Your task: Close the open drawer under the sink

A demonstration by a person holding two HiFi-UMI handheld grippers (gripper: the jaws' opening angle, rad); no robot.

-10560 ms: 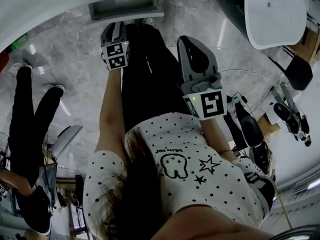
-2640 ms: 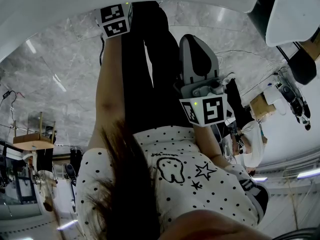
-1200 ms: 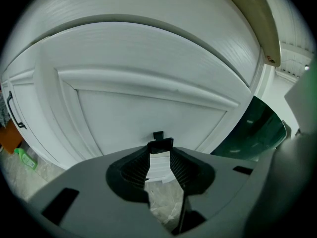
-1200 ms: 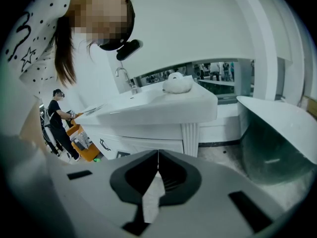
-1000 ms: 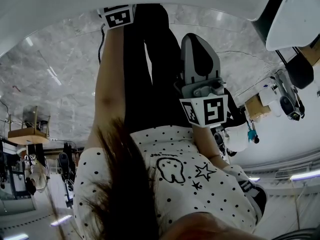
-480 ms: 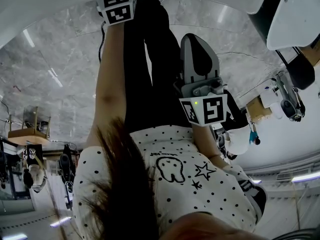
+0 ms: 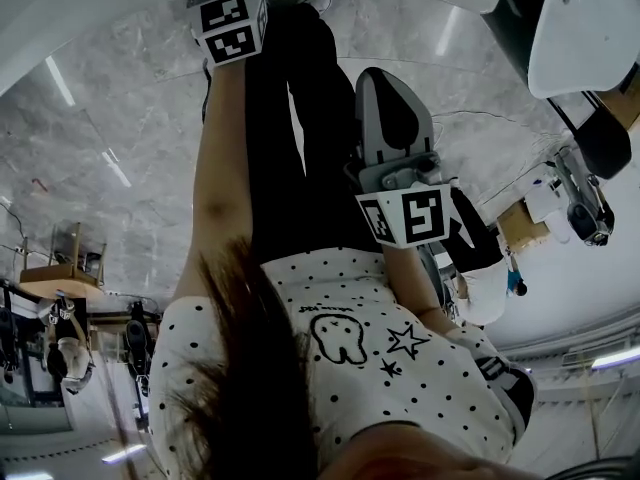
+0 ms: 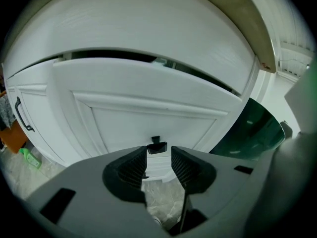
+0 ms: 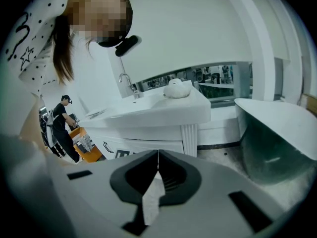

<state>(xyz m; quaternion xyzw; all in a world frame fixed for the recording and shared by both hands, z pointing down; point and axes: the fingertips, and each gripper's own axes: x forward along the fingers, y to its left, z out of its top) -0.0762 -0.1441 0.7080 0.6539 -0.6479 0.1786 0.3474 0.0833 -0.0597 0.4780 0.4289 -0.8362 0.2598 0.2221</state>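
Note:
The white drawer front fills the left gripper view, with a dark gap along its top edge under the counter. Its small dark handle sits just ahead of my left gripper. The jaws are opening, their ribbed pads stand apart and press on nothing. In the head view only the left gripper's marker cube shows, close under the white counter edge. My right gripper is shut with nothing in it. It hangs by my legs and points away from the drawer.
A cabinet door with a black handle is left of the drawer. A dark green tub stands to the right. The right gripper view shows another white sink counter with a faucet, a person in black and an orange bin. The floor is grey marble.
The left gripper's marker cube has come slightly further out from under the counter edge in the head view. The right gripper has stayed where it was.

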